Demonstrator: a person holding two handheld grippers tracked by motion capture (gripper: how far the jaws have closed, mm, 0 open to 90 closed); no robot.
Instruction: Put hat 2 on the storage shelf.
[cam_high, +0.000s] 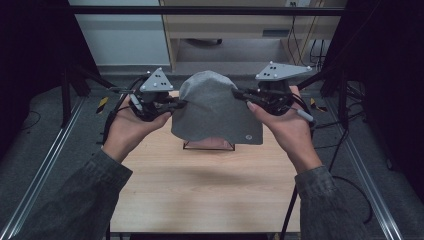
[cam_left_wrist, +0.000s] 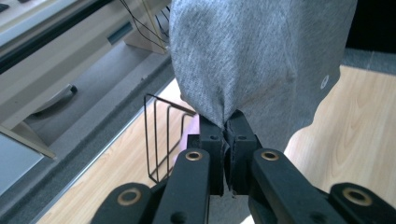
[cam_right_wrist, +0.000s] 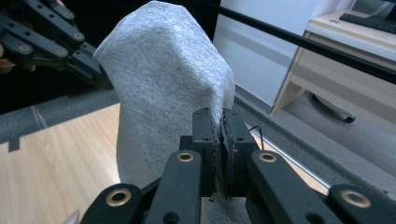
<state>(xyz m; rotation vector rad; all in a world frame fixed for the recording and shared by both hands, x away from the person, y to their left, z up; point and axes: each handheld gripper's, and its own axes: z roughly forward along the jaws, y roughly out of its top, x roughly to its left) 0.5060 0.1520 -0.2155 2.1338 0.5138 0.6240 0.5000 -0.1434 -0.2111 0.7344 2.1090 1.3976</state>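
Observation:
A grey cloth garment (cam_high: 215, 110) hangs in the air above the wooden table (cam_high: 200, 190), stretched between both grippers. My left gripper (cam_high: 176, 104) is shut on the cloth's left edge; its own view shows the jaws pinching a bunched fold of grey cloth (cam_left_wrist: 252, 60) at the left gripper (cam_left_wrist: 227, 122) tips. My right gripper (cam_high: 239, 93) is shut on the right edge, with the cloth (cam_right_wrist: 163, 79) pulled into the right gripper (cam_right_wrist: 219, 116) jaws. The left gripper (cam_right_wrist: 95, 70) also appears at the upper left of the right gripper view, clamped on the cloth. A small round logo (cam_high: 247, 136) marks the lower right corner.
A black wire rack (cam_high: 208, 145) with something pink in it stands on the table under the hanging cloth; the rack (cam_left_wrist: 163, 135) also shows in the left gripper view. Beyond the table lie grey floor, a light wooden cabinet (cam_high: 240, 25) and cables (cam_high: 315, 50).

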